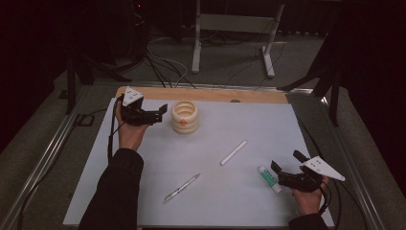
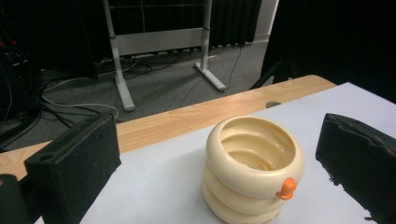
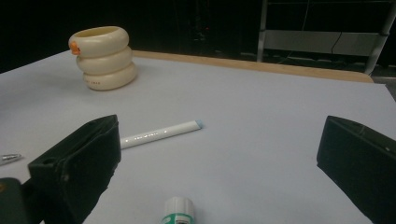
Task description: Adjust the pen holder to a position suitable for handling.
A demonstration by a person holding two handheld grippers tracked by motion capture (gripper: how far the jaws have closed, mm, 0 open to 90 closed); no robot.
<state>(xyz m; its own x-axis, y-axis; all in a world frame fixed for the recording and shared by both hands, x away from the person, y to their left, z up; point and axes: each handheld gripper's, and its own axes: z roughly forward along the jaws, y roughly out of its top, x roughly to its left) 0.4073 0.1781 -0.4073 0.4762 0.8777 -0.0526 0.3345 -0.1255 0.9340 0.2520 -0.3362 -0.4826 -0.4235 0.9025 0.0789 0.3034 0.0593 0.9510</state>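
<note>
Right claw (image 1: 283, 173) sits wide open with the glue stick (image 1: 269, 178) lying right between its jaws at the near right of the worktop (image 1: 268, 120), its long axis pointing away toward the far left. Left claw (image 1: 160, 112), also wide, hovers just left of the cup (image 1: 185, 116).
</note>
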